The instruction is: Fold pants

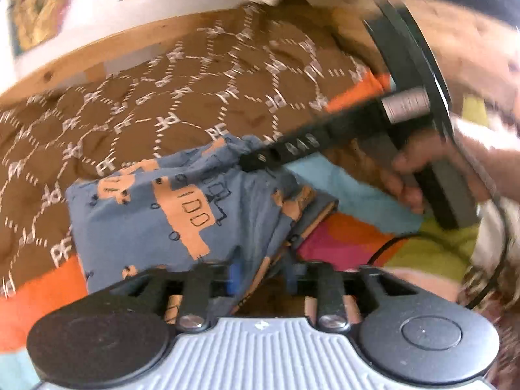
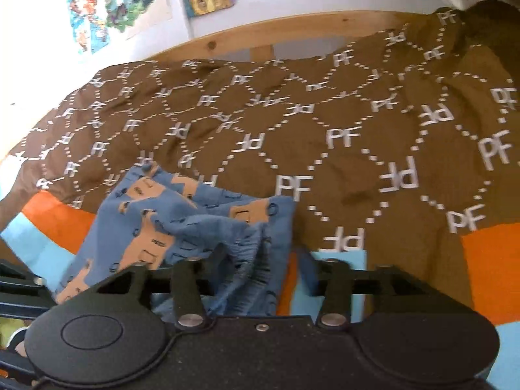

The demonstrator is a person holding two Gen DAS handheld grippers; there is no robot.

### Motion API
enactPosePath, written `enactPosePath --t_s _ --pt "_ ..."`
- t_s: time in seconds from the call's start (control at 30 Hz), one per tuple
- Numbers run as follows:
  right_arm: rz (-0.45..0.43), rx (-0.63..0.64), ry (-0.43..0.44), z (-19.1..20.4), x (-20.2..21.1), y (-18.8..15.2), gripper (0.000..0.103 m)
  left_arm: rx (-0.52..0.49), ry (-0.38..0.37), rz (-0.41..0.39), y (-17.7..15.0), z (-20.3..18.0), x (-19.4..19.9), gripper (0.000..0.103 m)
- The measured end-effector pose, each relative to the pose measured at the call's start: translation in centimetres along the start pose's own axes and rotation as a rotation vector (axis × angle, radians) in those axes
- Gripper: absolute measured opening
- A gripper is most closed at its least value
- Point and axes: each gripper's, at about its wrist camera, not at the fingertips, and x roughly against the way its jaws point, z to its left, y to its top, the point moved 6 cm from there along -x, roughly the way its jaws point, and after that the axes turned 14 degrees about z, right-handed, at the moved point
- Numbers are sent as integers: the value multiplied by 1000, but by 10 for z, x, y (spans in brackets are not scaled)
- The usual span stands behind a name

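Note:
The pants (image 1: 146, 224) are blue with orange vehicle prints and lie folded in a bundle on a brown bedspread (image 1: 162, 104). My left gripper (image 1: 262, 274) is open at the bundle's near right edge, and a fold of the cloth hangs loosely between its blue pads. In the right wrist view the pants (image 2: 182, 221) lie with the gathered waistband nearest. My right gripper (image 2: 263, 260) is open, its fingers standing on either side of that waistband. From the left wrist view the right gripper (image 1: 260, 159) comes in from the right over the far edge of the pants, held by a person's hand (image 1: 406, 175).
The brown bedspread (image 2: 325, 113) carries white "PF" marks and has orange, light blue, pink and yellow-green patches along its near side. A wooden bed rail (image 2: 260, 29) and a white wall with colourful pictures (image 2: 110, 3) stand behind. A black cable (image 1: 390, 243) crosses the patches.

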Motion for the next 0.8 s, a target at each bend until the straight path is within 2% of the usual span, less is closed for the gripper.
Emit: enactPosePath --t_s 0.03,0.07,0.13,0.17,0.2,0.23,0.3,0.37,0.43,0.5,0.6,0.8 --pt "-8 1 -22 -1 4 -2 76 42 -5 -16 0 5 7 61" --pt "-16 0 -39 -2 8 -3 81 94 -12 -32 0 10 14 65" --pt "-42 -12 -79 -3 19 -6 90 190 -17 -56 0 23 26 80" --pt "-57 -22 -89 -4 23 -6 96 244 3 -67 -1 31 31 86" --pt "-77 -39 -93 -4 28 -6 98 302 38 -72 -1 41 33 96" --pt "-98 -56 -86 -4 32 -6 99 355 72 -73 -2 49 34 99" --pt "-117 -83 -69 -3 36 -4 100 448 120 -54 -5 67 30 99" --pt "-111 -121 -70 -3 36 -4 101 519 194 -1 -9 83 20 99" --pt "-82 -144 -54 -1 32 -7 101 564 236 57 -17 94 11 99" --pt "-41 -145 -55 4 26 -12 101 593 243 100 -25 101 0 99" --pt "49 -92 -141 10 14 -25 101 619 251 132 -39 102 -7 102" --pt "36 -99 -204 5 33 -46 102 703 195 111 -54 105 -6 103"
